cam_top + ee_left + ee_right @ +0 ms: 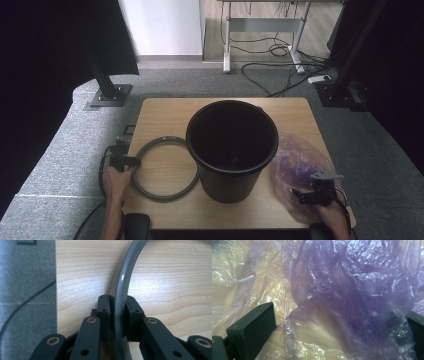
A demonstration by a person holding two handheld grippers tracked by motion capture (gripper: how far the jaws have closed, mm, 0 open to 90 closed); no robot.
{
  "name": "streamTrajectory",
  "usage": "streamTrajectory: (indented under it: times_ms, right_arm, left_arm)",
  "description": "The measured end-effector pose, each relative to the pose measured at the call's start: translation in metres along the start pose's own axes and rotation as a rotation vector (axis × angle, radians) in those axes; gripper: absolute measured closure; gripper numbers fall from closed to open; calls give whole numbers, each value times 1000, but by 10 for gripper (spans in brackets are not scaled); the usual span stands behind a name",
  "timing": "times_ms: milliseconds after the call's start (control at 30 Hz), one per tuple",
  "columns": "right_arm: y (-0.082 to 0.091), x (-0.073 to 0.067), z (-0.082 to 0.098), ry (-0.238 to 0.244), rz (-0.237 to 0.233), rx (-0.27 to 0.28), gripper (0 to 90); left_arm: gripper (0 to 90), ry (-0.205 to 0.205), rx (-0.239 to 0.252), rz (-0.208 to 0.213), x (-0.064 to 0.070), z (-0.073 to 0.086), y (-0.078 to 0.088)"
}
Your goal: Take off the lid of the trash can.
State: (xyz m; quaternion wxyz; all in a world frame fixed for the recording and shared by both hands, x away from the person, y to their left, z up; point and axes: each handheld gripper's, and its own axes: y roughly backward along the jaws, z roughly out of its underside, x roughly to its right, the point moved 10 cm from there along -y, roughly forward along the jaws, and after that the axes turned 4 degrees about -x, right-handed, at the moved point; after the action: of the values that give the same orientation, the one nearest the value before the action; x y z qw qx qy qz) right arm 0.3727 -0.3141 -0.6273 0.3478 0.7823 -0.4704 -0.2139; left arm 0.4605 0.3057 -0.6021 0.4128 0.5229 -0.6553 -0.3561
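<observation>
item: grey ring. lies flat on the wooden table, lower left of centre in the high view, its right arc touching or just beside the base of the black bin.

left gripper: at the ring's left arc, left of centre in the high view; in the left gripper view its jaws stand close together, clamped on the ring's band, one pad on each side.

right gripper: lower right of the high view, over the crumpled purple bag; in the right gripper view the jaws stand wide apart, with the film between them, not pressed.

step in hand, judged: ring just taken at its edge, bag not yet taken.

next move, judged: lift the ring level, clear of the bin; the right jaws must close on a fold of film. the likely aim is lining the bin and seating the ring on its rim.
</observation>
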Motion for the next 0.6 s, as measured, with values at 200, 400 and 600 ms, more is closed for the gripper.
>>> streamTrajectory:
  times_ms: [200,400,600]
  right_arm:
    - [0,0,0,0,0,0,1]
    - [0,0,0,-1,0,0,1]
    - [0,0,0,0,0,0,1]
  left_arm:
    - [634,-81,81,-38,4,0,-2]
    - [470,-173,207,-103,11,0,-9]
    - [254,-204,313,-83,16,1,-16]
